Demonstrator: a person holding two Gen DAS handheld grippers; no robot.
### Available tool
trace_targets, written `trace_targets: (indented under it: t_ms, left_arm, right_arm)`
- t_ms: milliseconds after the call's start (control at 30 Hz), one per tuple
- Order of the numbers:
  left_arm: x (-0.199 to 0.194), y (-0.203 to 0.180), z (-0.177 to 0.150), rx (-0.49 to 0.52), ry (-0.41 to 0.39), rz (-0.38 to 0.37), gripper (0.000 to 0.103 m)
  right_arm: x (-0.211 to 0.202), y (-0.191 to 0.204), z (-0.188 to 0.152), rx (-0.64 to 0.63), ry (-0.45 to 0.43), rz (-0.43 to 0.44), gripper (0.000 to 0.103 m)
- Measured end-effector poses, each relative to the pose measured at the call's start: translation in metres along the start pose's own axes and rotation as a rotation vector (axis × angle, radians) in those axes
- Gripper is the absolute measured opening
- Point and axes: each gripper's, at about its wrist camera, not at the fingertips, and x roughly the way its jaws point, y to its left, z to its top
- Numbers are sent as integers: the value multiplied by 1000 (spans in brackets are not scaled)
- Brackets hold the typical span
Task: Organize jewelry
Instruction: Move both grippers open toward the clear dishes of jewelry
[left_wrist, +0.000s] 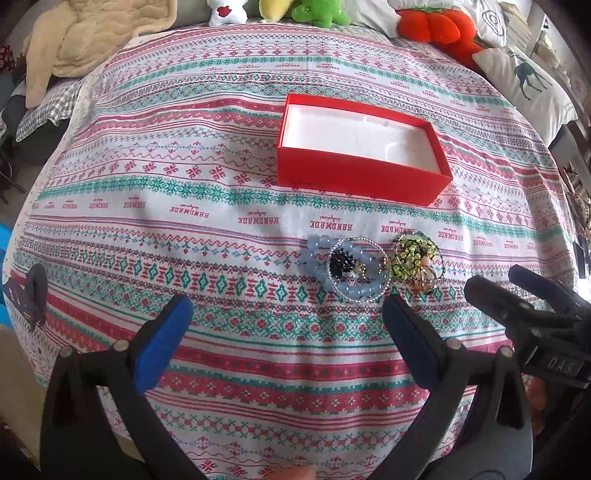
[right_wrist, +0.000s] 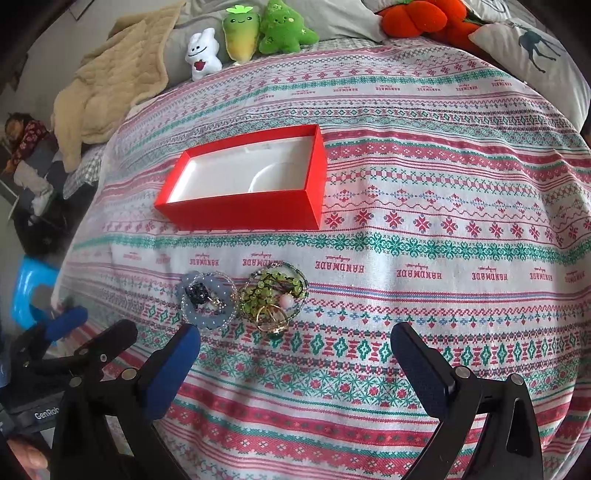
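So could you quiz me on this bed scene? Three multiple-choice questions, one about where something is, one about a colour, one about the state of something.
1. Where does the jewelry pile lie?
A. inside the box
B. on the patterned cloth, nearer the camera than the box
C. on the beige blanket

2. What colour is the outside of the box?
A. red
B. blue
C. green

3. How does the right hand-held gripper stand?
A. shut on a bracelet
B. shut on nothing
C. open, holding nothing

Answers:
1 B: the beads and rings lie on the cloth, apart from the box.
2 A: its walls are red, with a white lining.
3 C: its fingers are wide apart with only cloth between them.
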Motion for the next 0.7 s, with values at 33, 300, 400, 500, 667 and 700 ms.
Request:
trace_targets:
  t_ms: [33,300,400,500,667,700]
  left_arm:
    - [1,0,0,-2,1,0,102]
    - [9,4,1,-24,17,-27,102]
    - [11,4,0,-24,18,-38,102]
    - [13,4,1,-23,22,-35,102]
    - [15,7,1,-33,27,-42,102]
    - [15,7,1,-35,27,-44,102]
  right_arm:
    - [1,1,0,-2,4,-2,103]
    - [4,-3,2,17,7,26,103]
    - [4,0,2,2,1,8,103]
    - [3,3,2,-13,-15,-5,103]
    - [1,2,3,3,-29,20,103]
    - [2,1,4,10,-27,22,103]
